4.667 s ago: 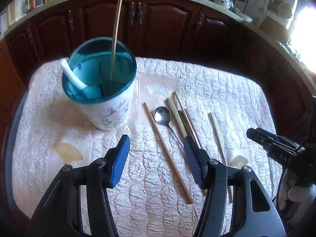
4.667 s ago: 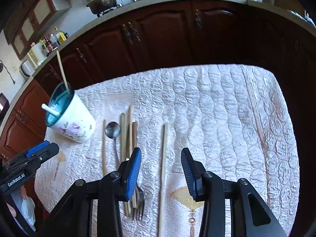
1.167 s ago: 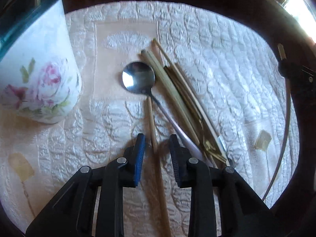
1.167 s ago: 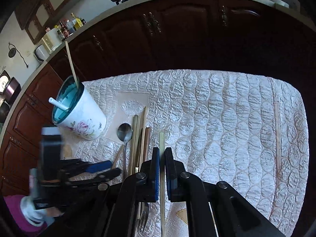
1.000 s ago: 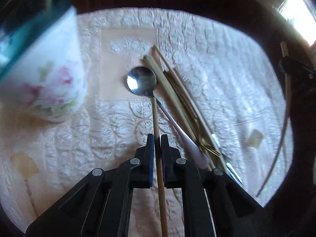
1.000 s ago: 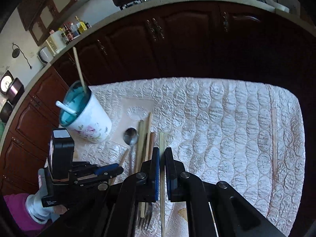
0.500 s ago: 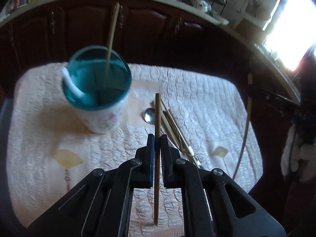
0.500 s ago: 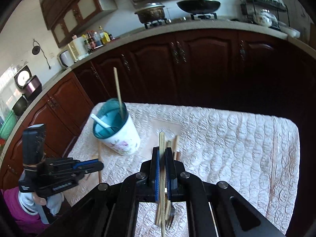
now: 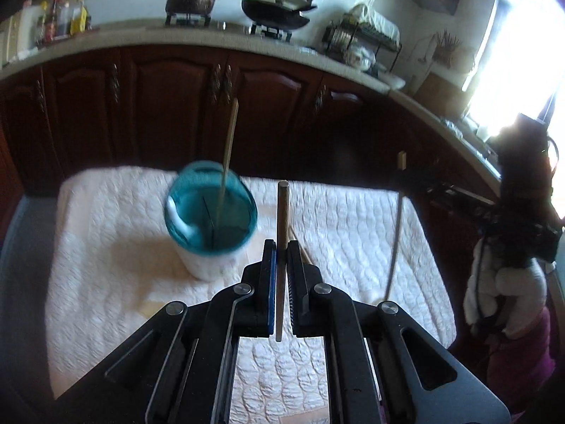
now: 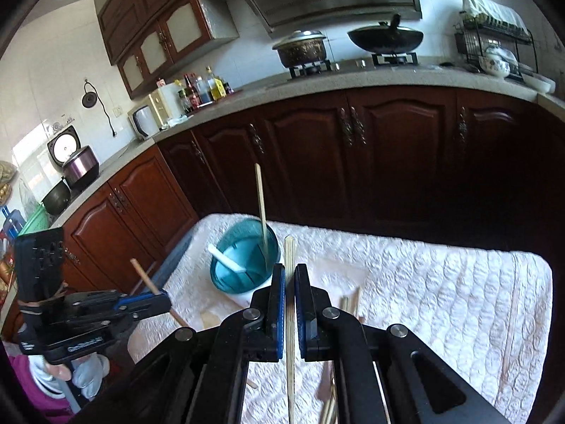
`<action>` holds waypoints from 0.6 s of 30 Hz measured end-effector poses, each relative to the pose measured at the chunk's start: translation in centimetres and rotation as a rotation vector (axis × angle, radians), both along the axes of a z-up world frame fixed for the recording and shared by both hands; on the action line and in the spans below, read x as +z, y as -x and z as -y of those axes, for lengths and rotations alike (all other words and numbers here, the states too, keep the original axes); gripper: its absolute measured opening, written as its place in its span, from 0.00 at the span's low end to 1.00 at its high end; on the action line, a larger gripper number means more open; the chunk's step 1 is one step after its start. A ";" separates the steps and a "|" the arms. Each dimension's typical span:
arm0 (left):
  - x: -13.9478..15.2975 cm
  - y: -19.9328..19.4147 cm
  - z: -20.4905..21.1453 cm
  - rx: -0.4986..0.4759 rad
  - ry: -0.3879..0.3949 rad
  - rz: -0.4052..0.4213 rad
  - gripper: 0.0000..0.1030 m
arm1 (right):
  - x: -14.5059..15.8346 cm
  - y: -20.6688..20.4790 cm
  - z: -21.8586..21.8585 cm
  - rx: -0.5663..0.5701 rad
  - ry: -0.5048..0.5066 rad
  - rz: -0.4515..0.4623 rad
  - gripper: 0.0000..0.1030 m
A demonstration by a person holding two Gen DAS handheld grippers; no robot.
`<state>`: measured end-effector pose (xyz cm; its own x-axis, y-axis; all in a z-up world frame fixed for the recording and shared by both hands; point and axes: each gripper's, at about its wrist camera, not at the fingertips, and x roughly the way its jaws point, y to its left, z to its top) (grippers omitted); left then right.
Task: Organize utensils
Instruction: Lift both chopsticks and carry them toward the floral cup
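Observation:
My left gripper (image 9: 280, 247) is shut on a brown wooden chopstick (image 9: 281, 212), held above the table with its tip pointing up. Left of it and further off stands the teal-lined white cup (image 9: 210, 215), holding one upright chopstick (image 9: 227, 152) and a white spoon (image 9: 176, 217). My right gripper (image 10: 289, 272) is shut on a pale chopstick (image 10: 289, 254), lifted over the cloth, just right of the cup (image 10: 243, 261). The left gripper (image 10: 155, 298) appears at the left of the right wrist view with its chopstick (image 10: 143, 275). Loose chopsticks (image 10: 349, 302) lie on the cloth, mostly hidden behind the jaws.
A white quilted cloth (image 9: 353, 219) covers the table. Dark wooden cabinets (image 10: 388, 162) run close behind it, under a counter with a pot (image 10: 300, 49) and wok (image 10: 385, 40). A person's gloved hand (image 9: 501, 293) shows at the right edge.
Both grippers have risen with their chopsticks off the cloth and tilted up, so the cup and cabinets now sit lower and farther away in view.

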<state>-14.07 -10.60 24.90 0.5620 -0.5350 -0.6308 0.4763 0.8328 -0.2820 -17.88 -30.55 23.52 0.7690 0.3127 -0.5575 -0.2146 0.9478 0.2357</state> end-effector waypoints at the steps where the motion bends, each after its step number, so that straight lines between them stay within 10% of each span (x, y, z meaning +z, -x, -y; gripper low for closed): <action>1: 0.9 -0.2 -0.4 0.007 0.010 0.012 0.04 | 0.3 -0.3 -0.3 0.004 -0.003 0.007 0.05; 18: 7.6 -8.8 -4.6 0.193 0.018 0.159 0.04 | 6.1 -10.4 -5.5 -0.008 -0.046 0.165 0.05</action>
<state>-5.29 -5.98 32.47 0.7462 -0.4186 -0.5177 0.3488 0.9081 -0.2315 -7.49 -25.01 29.59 0.8514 0.3289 -0.4086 -0.2468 0.9386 0.2413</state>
